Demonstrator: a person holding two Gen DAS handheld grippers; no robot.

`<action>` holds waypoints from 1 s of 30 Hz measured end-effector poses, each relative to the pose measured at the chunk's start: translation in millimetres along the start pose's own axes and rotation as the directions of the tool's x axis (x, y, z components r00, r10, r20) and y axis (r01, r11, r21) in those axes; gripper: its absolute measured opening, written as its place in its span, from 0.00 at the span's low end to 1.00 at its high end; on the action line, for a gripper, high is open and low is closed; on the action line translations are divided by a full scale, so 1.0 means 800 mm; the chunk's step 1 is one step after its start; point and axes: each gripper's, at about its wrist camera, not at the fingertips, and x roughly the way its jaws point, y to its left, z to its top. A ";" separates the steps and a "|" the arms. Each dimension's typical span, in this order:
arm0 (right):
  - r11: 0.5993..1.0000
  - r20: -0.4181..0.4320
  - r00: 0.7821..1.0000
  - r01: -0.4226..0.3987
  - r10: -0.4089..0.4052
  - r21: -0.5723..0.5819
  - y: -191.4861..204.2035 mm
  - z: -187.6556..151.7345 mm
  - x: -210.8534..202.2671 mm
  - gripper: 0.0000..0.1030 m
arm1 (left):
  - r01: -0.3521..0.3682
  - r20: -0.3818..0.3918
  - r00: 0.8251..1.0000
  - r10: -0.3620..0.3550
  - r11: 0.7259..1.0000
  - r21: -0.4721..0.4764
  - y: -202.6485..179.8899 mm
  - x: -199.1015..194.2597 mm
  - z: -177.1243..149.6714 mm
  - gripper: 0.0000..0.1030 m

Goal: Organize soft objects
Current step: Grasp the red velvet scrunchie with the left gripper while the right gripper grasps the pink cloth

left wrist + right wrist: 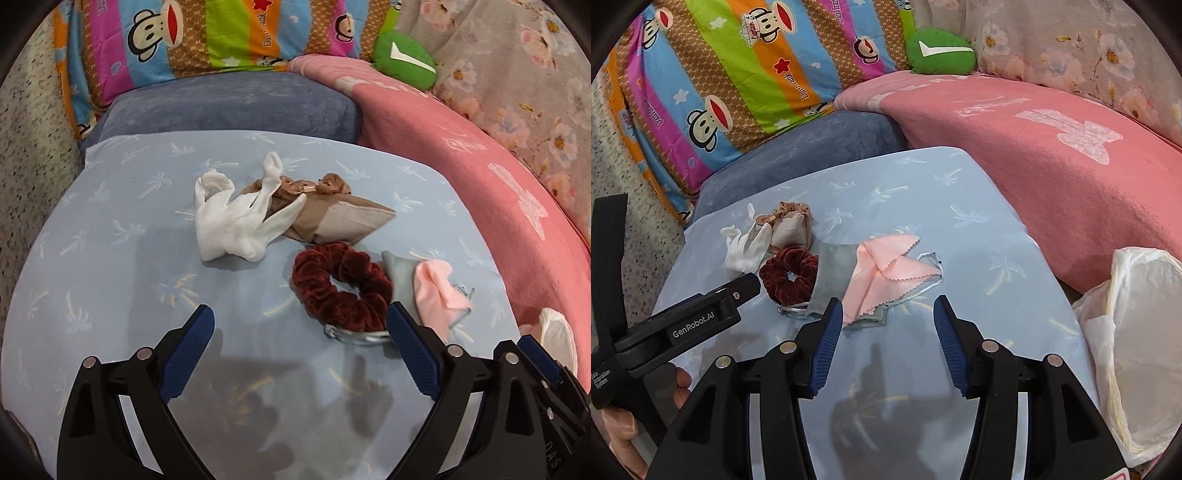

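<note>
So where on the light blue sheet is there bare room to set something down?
Free: the near strip between both open hand-held grippers, and the far-right stretch beside the pink blanket. Crowded: the middle-left, where white glove, red scrunchie and pink cloth cluster.

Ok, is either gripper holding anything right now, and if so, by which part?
Nothing is held. The left gripper and the right gripper are both open above the blue pillow, short of the scrunchie and pink cloth.
</note>
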 end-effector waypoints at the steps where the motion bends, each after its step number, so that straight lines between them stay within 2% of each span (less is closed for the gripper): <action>1: 1.000 -0.001 1.000 -0.001 0.001 -0.004 0.004 0.003 0.006 0.49 | 0.007 -0.010 1.000 -0.007 1.000 -0.011 0.001 0.006 0.003 0.87; 5: 1.000 -0.016 1.000 -0.012 0.012 -0.012 0.014 0.010 0.031 0.49 | 0.038 -0.051 0.998 -0.040 0.999 -0.039 0.002 0.026 0.008 0.87; 8: 1.000 -0.033 0.999 -0.008 0.008 -0.016 0.017 0.011 0.048 0.49 | 0.032 -0.057 0.998 -0.035 0.999 -0.042 0.000 0.036 0.008 0.81; 10: 1.000 -0.044 0.999 -0.007 0.006 -0.012 0.017 0.012 0.058 0.49 | 0.044 -0.067 0.997 -0.047 0.998 -0.036 -0.002 0.042 0.008 0.70; 14: 1.000 -0.059 0.998 0.000 -0.001 -0.012 0.019 0.010 0.072 0.49 | 0.057 -0.082 0.995 -0.060 0.998 -0.037 -0.002 0.049 0.004 0.59; 17: 1.000 -0.077 0.997 0.005 -0.006 -0.013 0.019 0.006 0.081 0.48 | 0.090 -0.085 0.992 -0.094 0.995 -0.044 -0.001 0.051 0.004 0.47; 18: 1.000 -0.082 0.997 0.008 -0.009 -0.013 0.019 0.004 0.083 0.46 | 0.104 -0.087 0.990 -0.107 0.994 -0.041 -0.002 0.050 0.003 0.39; 20: 1.000 -0.094 0.995 0.016 -0.016 -0.011 0.018 -0.001 0.086 0.39 | 0.126 -0.095 0.987 -0.128 0.992 -0.032 -0.007 0.050 0.001 0.32; 22: 1.000 -0.106 0.994 0.013 -0.013 0.000 0.015 -0.006 0.086 0.23 | 0.119 -0.088 0.989 -0.120 0.993 -0.016 -0.011 0.047 -0.001 0.25; 26: 1.000 -0.105 0.994 0.008 -0.006 0.014 0.009 -0.011 0.077 0.10 | 0.113 -0.078 0.991 -0.113 0.994 0.002 -0.013 0.038 -0.004 0.19; 27: 1.000 -0.101 0.995 0.007 -0.005 0.019 0.007 -0.012 0.072 0.03 | 0.114 -0.077 0.990 -0.114 0.993 0.001 -0.013 0.036 -0.005 0.18; 30: 0.999 -0.076 0.997 0.010 -0.006 0.044 -0.003 -0.015 0.054 0.02 | 0.117 -0.061 0.991 -0.116 0.993 0.009 -0.016 0.022 -0.007 0.18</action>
